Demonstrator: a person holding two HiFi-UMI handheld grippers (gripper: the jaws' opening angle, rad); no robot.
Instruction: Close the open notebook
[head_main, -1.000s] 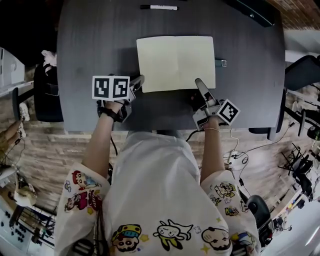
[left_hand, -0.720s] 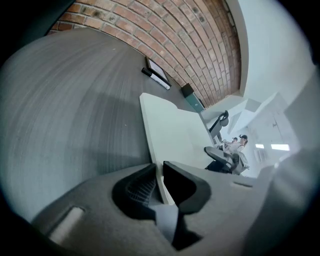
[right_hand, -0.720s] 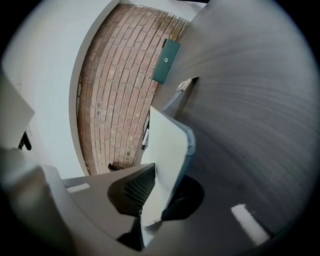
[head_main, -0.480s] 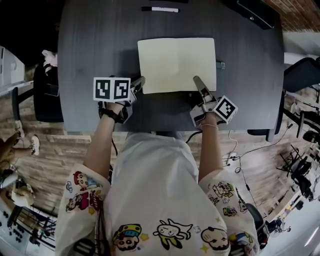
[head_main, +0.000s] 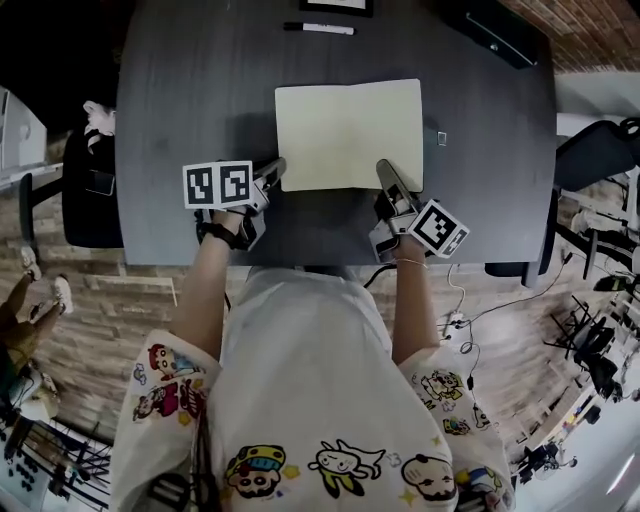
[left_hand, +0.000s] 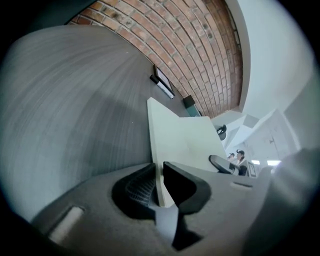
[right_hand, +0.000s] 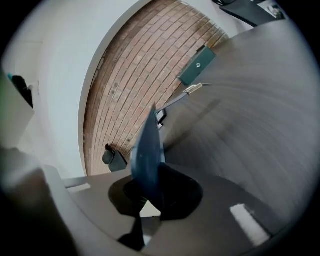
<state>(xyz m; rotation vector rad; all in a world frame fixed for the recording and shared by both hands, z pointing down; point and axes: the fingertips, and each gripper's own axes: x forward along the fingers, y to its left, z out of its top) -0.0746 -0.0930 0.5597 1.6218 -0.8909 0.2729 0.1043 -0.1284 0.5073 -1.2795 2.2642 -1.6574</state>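
Note:
An open notebook (head_main: 350, 135) with blank cream pages lies in the middle of the dark table (head_main: 180, 90). My left gripper (head_main: 277, 168) is at its near left corner. In the left gripper view this gripper (left_hand: 159, 170) is shut on the pale edge of the notebook (left_hand: 185, 135), which stands between the pads. My right gripper (head_main: 383, 170) is at the near right corner. In the right gripper view its jaws (right_hand: 150, 187) are closing, with the dark blue cover (right_hand: 147, 150) edge-on between them and the pads pressing on it.
A black marker pen (head_main: 318, 28) lies at the table's far edge and a dark flat device (head_main: 495, 32) at the far right corner. A small metal bit (head_main: 441, 137) sits just right of the notebook. Chairs (head_main: 90, 190) stand at both sides of the table.
My right gripper has slid left onto the notebook's near right corner, rolled, and shut on the cover. The notebook's right edge has drawn in a little. My left gripper has stayed put.

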